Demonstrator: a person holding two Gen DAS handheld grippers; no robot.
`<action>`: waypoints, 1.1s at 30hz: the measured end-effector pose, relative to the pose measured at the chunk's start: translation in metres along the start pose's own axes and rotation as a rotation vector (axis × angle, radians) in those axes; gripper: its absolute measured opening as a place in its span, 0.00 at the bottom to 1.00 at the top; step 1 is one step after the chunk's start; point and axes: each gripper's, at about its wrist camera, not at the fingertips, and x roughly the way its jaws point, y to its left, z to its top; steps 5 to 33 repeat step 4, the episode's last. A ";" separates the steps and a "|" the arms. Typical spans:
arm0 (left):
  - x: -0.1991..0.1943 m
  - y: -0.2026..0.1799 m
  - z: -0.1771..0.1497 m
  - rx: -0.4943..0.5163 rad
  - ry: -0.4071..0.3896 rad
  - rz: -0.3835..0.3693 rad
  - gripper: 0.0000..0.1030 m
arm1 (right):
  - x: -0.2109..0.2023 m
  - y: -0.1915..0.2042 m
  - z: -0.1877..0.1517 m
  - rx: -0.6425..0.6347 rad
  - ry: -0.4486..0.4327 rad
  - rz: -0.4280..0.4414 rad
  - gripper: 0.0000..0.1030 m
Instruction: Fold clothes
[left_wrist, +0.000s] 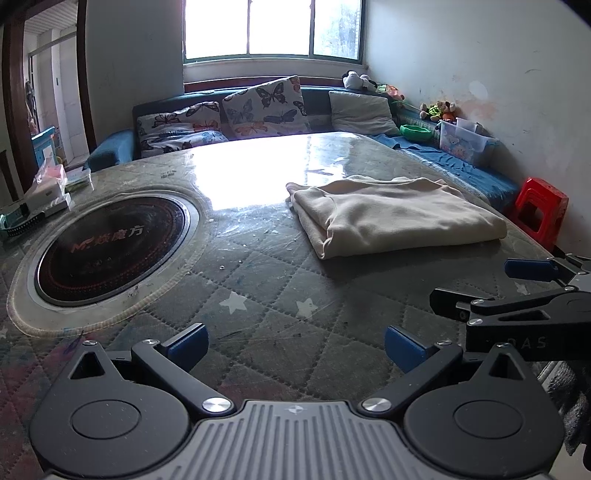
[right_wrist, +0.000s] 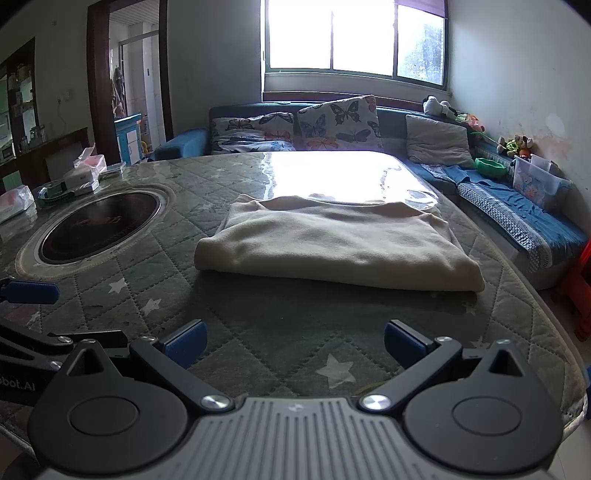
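Cream-coloured fabric, a folded garment (right_wrist: 332, 243), lies flat on the quilted table cover (right_wrist: 280, 332), toward the right half of the table and short of the glare patch from the window (right_wrist: 354, 37). The garment is folded into a compact rectangle; its thick folded edge faces the right wrist camera, and layered edges show at its left end in the left wrist view (left_wrist: 391, 214).

Left gripper (left_wrist: 296, 347): fingers spread wide, nothing between the blue pads (left_wrist: 190, 345). It hovers over bare quilted cover near the table's front edge, well apart from the garment.

Right gripper (right_wrist: 295, 343): fingers likewise spread wide, holding nothing. It faces the garment's near fold from a short way back, without contact. In the left wrist view this gripper (left_wrist: 524, 280) appears at the right edge, beside the left one.

A round black induction hob (left_wrist: 110, 251) is set into the table to the left of the garment, clear of it. Tissue packs and small boxes (left_wrist: 48, 188) sit at the table's far left corner. Behind the table stands a blue sofa (right_wrist: 517, 214) with butterfly-print cushions (right_wrist: 340, 122), a grey pillow (right_wrist: 436, 144), a green bowl (right_wrist: 489, 166) and a clear plastic box (right_wrist: 535, 184). A red stool (left_wrist: 539, 210) stands on the floor at the right.
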 end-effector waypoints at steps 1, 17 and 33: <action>0.000 0.000 0.000 -0.001 0.001 -0.003 1.00 | 0.000 0.000 0.000 0.000 0.000 0.001 1.00; 0.001 0.000 0.001 0.002 0.001 0.001 1.00 | 0.000 0.000 0.000 -0.001 0.000 -0.001 1.00; 0.001 0.000 0.001 0.002 0.001 0.001 1.00 | 0.000 0.000 0.000 -0.001 0.000 -0.001 1.00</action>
